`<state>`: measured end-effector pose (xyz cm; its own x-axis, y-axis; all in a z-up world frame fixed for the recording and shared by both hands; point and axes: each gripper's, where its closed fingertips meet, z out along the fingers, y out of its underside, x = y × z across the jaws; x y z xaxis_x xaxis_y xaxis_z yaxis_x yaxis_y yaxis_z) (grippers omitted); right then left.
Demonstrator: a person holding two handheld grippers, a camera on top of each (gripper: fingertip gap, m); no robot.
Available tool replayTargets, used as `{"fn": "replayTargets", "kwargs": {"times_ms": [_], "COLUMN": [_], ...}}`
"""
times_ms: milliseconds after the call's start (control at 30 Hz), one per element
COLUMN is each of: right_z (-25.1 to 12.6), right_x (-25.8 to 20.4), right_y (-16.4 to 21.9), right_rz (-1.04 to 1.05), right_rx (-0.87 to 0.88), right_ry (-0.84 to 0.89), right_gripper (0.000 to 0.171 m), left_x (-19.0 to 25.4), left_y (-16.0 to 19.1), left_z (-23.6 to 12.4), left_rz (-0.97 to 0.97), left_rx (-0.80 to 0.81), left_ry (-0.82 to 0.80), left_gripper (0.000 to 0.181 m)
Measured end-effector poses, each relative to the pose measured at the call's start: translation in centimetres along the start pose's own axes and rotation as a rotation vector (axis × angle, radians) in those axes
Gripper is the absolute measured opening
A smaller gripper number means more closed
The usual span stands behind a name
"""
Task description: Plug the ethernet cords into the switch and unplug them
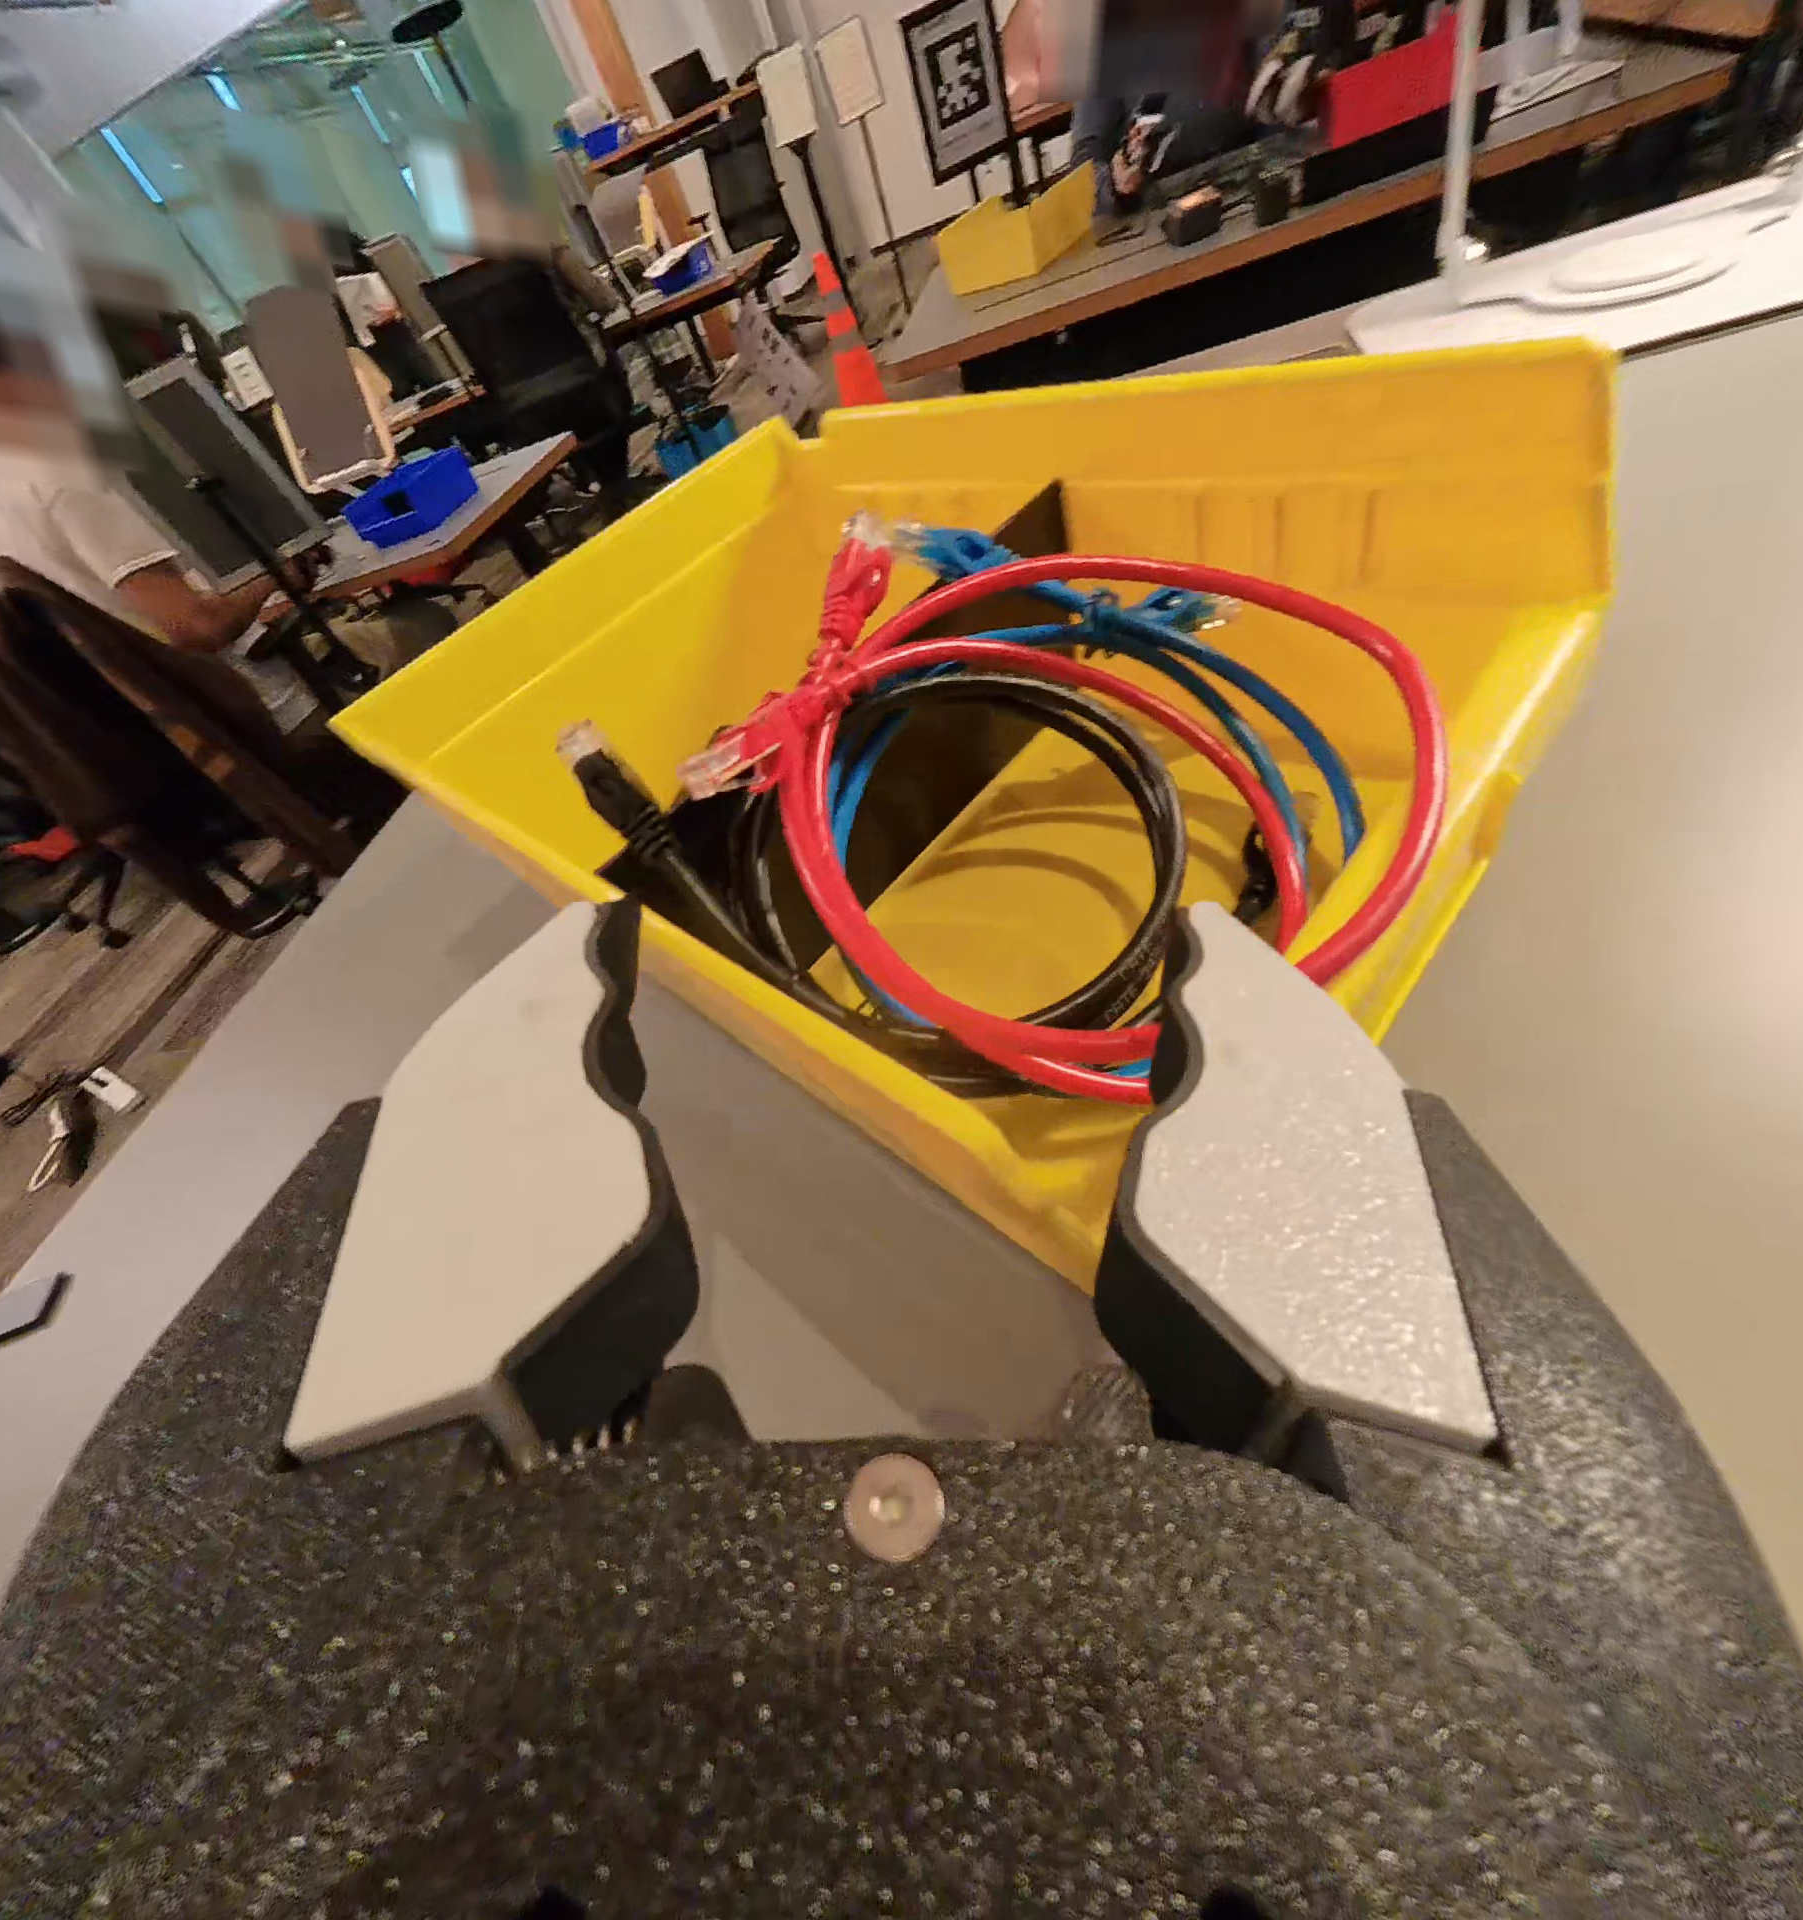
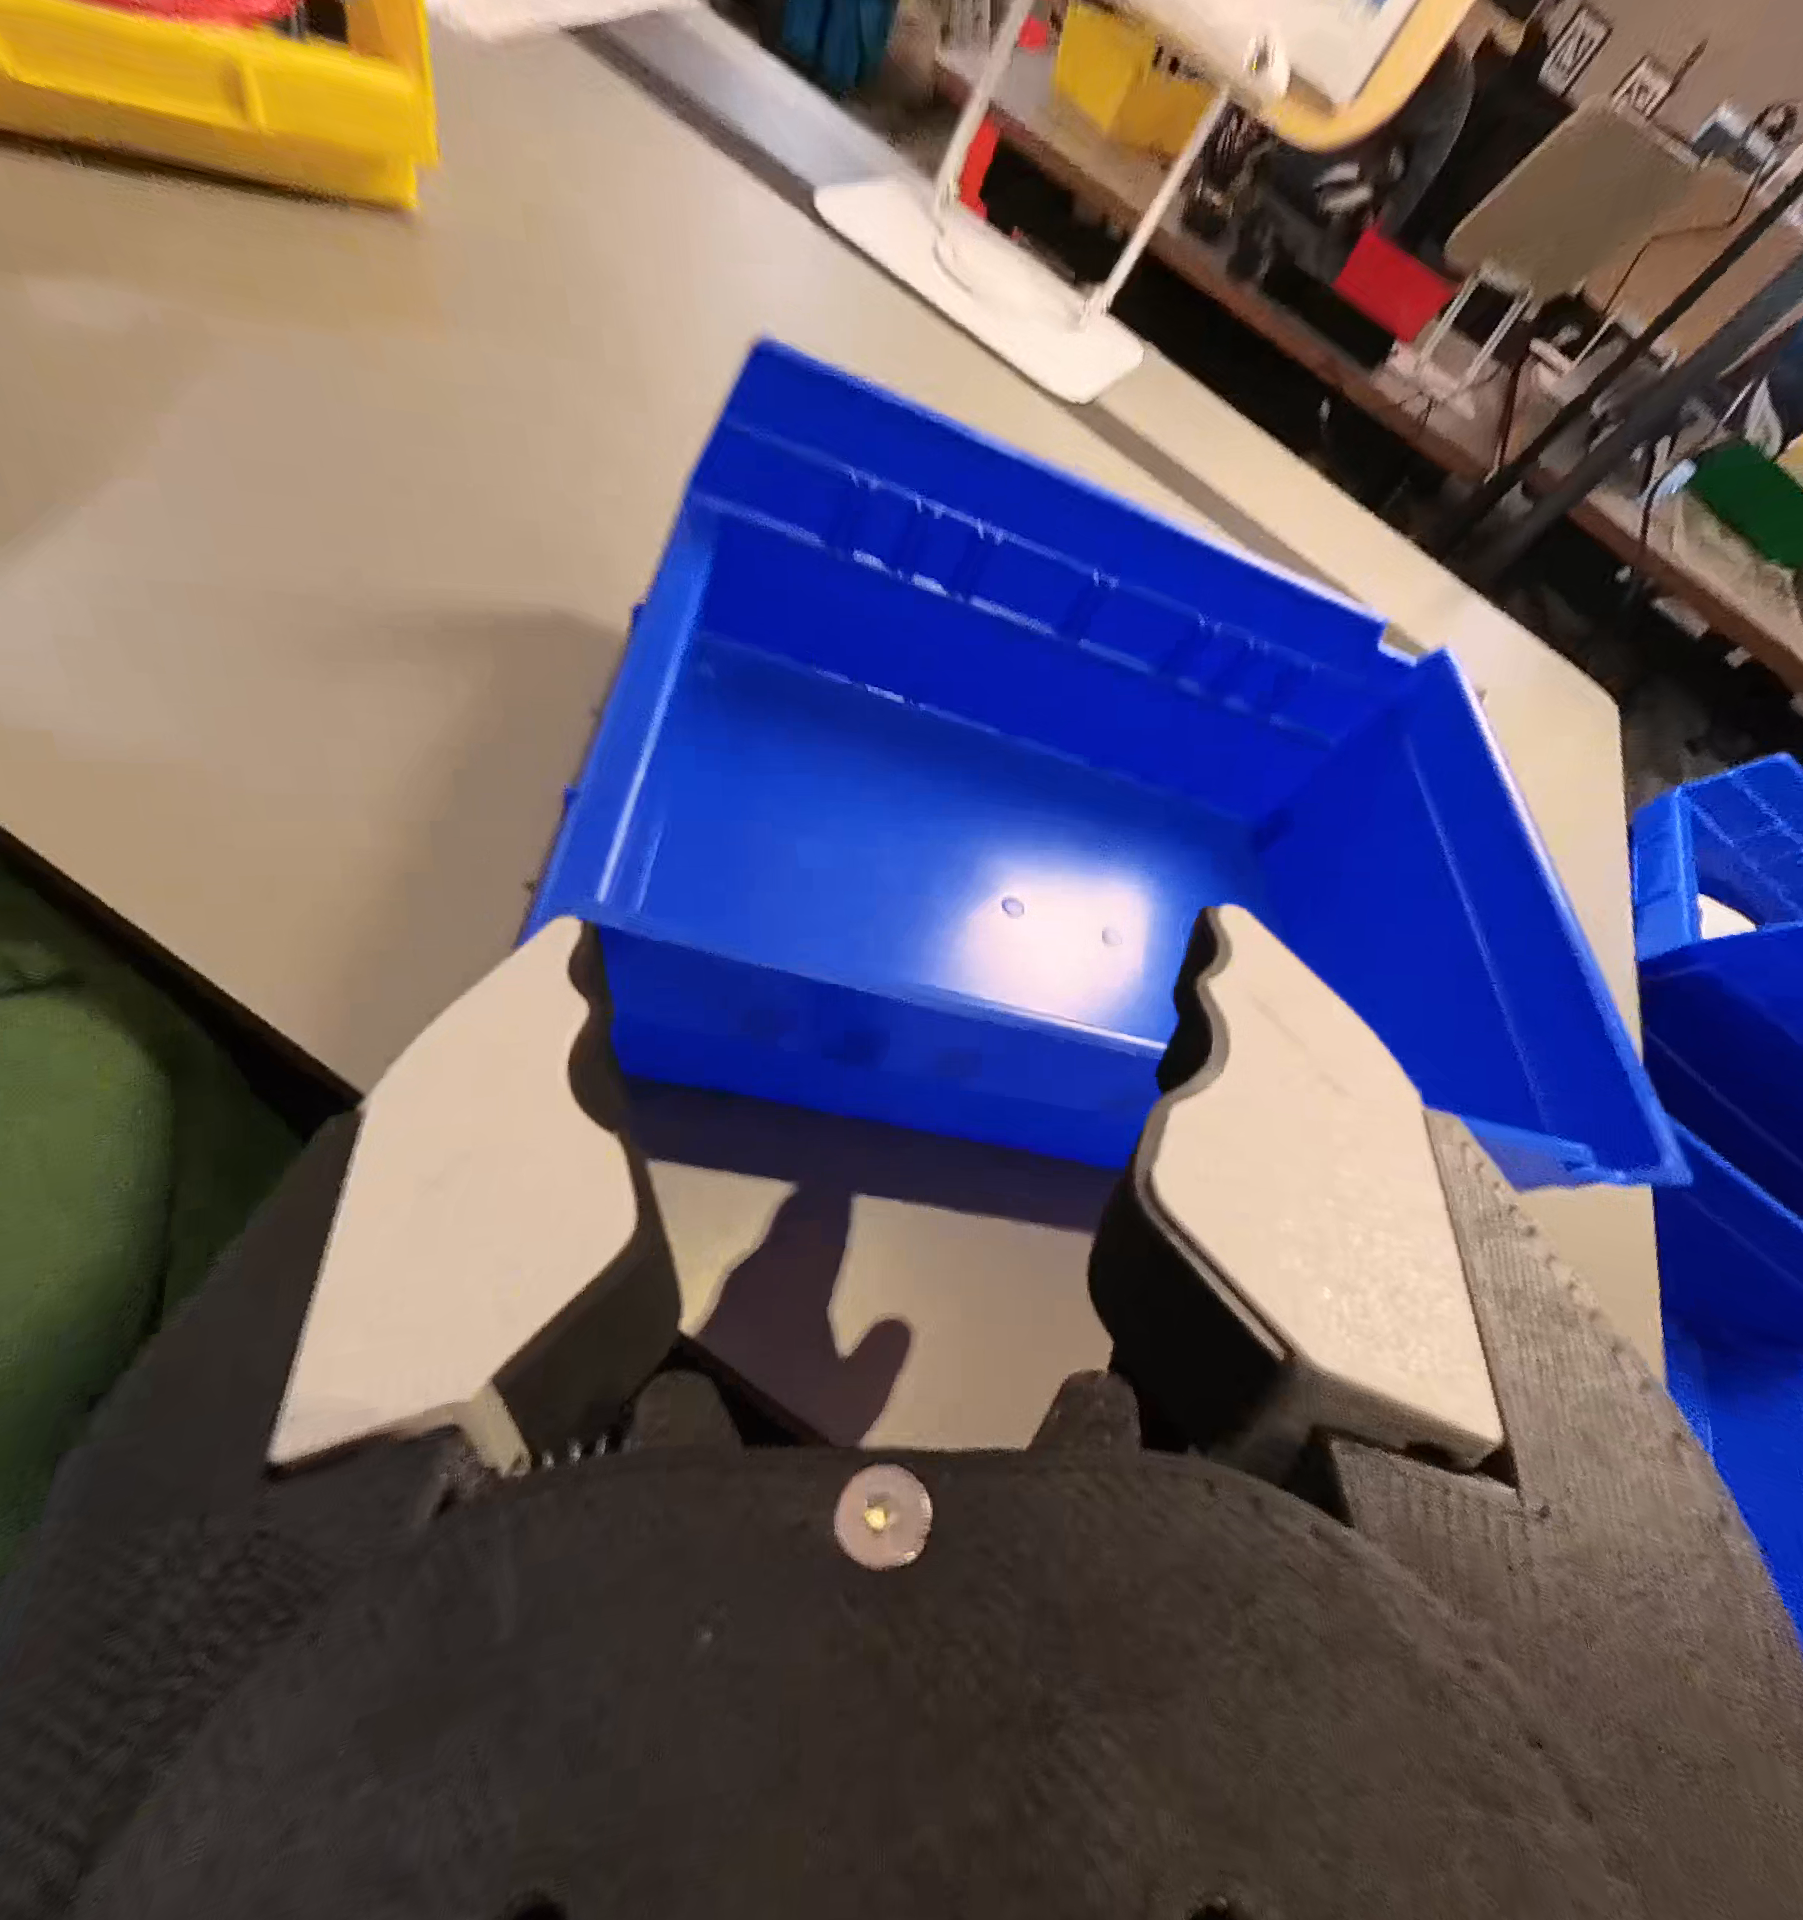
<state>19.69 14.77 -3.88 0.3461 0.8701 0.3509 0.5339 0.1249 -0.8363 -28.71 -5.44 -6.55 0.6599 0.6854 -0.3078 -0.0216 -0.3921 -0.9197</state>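
In the left wrist view a yellow bin (image 1: pixel 1292 457) stands on the grey table and holds coiled ethernet cords: a red cord (image 1: pixel 1396 665), a blue cord (image 1: pixel 1240 675) and a black cord (image 1: pixel 1157 769). A black divider (image 1: pixel 938 769) crosses the bin. My left gripper (image 1: pixel 897 925) is open and empty, just above the bin's near rim, with the coils between its fingertips. In the right wrist view my right gripper (image 2: pixel 892 930) is open and empty over the near edge of an empty blue bin (image 2: pixel 876 810). No switch is visible in either view.
The yellow bin also shows in the right wrist view (image 2: pixel 201 104) at the far left. A white lamp base (image 2: pixel 980 281) stands behind the blue bin. More blue bins (image 2: pixel 1770 1091) sit at the right, past the table edge. Desks and chairs fill the room beyond. My right fingertips sit around 55 cm from my left ones.
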Motion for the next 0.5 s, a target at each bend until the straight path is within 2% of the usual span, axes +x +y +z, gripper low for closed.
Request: {"fn": "replayTargets", "kwargs": {"times_ms": [67,133,233,300,367,467,500], "right_z": [0.1,0.8,2.2,2.8,3.0,2.8,2.5], "right_x": [-0.8,-2.4,-3.7,-3.3,-2.4,-0.7,0.3], "right_y": [-1.4,-2.6,-4.0,-4.1,-3.5,-2.5,-2.1], "right_rz": [-0.012,-0.017,-0.050,-0.076,-0.123,-0.143,-0.144], "right_rx": [0.044,0.090,0.155,0.170,0.151,0.117,0.103], "right_ry": [0.001,-0.012,0.109,0.256,0.374,0.415,0.432], "right_gripper": [0.107,0.110,0.114,0.102,0.089,0.082,0.083], "left_x": [-1.5,-2.7,-3.8,-4.3,-5.3,-7.0,-7.7], "left_y": [0.5,1.0,1.5,1.7,1.8,2.1,2.4], "left_z": [0.2,0.2,0.3,0.4,0.2,0.0,0.0], "left_rz": [-0.017,-0.029,-0.028,-0.038,-0.051,-0.052,-0.047], "left_rx": [-0.010,-0.022,-0.022,-0.020,-0.012,-0.002,-0.009], "left_ry": [-0.026,-0.046,-0.065,-0.075,-0.099,-0.138,-0.149], "left_gripper": [0.093,0.080,0.063,0.055,0.037,0.013,0.014]}}
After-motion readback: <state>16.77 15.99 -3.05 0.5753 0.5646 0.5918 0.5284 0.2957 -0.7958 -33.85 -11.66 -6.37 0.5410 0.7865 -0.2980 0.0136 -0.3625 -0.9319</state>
